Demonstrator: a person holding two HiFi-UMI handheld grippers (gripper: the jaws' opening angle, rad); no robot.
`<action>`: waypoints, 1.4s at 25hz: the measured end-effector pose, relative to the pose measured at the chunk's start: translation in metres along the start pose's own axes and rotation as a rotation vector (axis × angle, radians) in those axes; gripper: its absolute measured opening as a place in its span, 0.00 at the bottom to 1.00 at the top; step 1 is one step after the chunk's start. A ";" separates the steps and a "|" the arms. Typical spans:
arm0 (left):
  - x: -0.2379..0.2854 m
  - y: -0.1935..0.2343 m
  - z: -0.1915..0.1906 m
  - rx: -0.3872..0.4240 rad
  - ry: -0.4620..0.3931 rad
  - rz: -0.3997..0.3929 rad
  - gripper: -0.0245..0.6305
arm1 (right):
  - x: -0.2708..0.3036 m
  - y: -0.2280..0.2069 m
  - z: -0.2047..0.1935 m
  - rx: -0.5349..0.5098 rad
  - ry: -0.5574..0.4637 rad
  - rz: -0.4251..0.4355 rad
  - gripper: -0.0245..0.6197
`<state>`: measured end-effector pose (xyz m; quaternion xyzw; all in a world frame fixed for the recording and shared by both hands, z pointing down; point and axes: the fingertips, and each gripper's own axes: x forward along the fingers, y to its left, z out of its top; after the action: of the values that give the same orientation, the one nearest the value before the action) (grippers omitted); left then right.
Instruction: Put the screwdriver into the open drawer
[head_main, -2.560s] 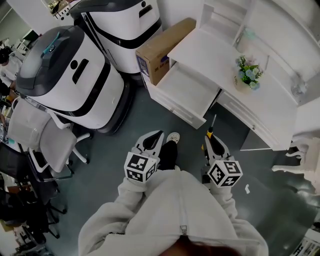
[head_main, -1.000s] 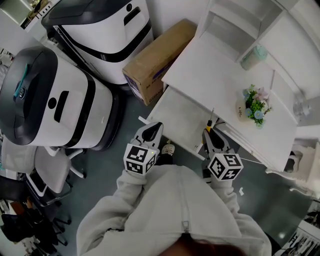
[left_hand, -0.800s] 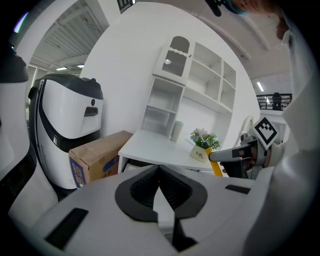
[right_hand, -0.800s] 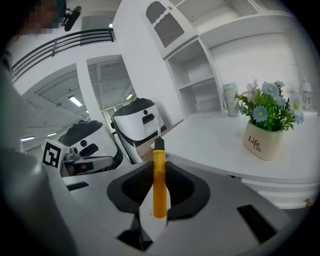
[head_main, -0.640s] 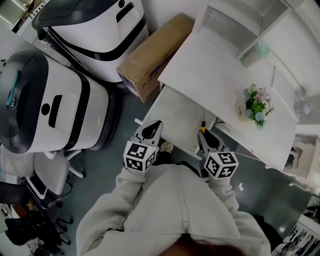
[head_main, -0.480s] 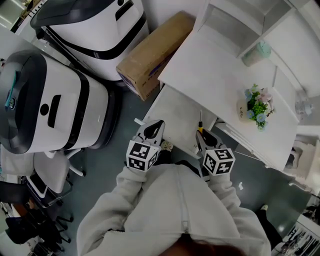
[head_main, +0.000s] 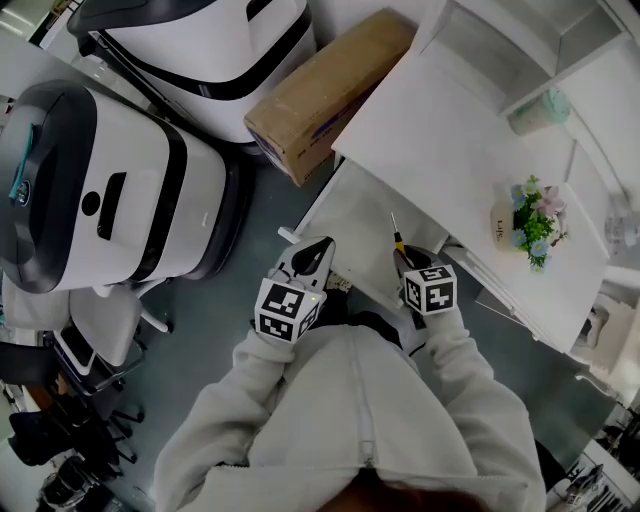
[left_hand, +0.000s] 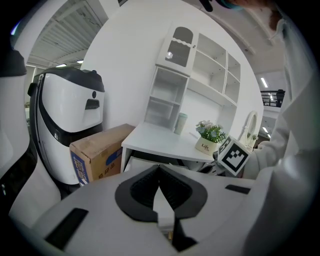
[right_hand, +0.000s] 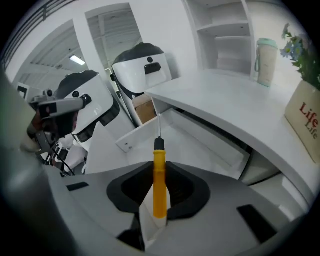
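Observation:
My right gripper (head_main: 408, 262) is shut on a screwdriver (head_main: 398, 238) with a yellow handle, a black collar and a thin metal shaft. In the right gripper view the screwdriver (right_hand: 159, 185) sits between the black pads and its tip points forward and down over the open white drawer (right_hand: 192, 147). From the head view the drawer (head_main: 355, 215) juts out under the white desk (head_main: 450, 150), and the shaft hangs over its right part. My left gripper (head_main: 318, 250) hovers at the drawer's front edge, shut, with nothing between its pads (left_hand: 176, 186).
A cardboard box (head_main: 325, 95) stands left of the desk, against two large white machines (head_main: 110, 190) (head_main: 215, 40). On the desk are a small flower pot (head_main: 535, 215) and a pale green cup (head_main: 540, 112). An office chair (head_main: 100, 320) is at lower left.
My right gripper has sunk and tipped downward with the screwdriver, now over the drawer. My left gripper has dropped slightly. The head view has shifted so that the desk sits further right.

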<state>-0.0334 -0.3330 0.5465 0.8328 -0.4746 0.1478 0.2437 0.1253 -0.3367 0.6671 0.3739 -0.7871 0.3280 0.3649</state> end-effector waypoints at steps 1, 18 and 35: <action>-0.001 0.001 -0.001 0.001 0.001 0.005 0.06 | 0.008 -0.002 -0.001 -0.005 0.017 0.002 0.18; -0.036 0.037 -0.020 -0.049 0.011 0.124 0.06 | 0.114 -0.041 -0.004 -0.012 0.217 -0.145 0.18; -0.029 0.048 -0.025 -0.082 0.026 0.150 0.06 | 0.161 -0.055 -0.008 -0.012 0.269 -0.221 0.18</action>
<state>-0.0902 -0.3194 0.5663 0.7822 -0.5382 0.1566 0.2721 0.1004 -0.4145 0.8162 0.4087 -0.6872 0.3282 0.5029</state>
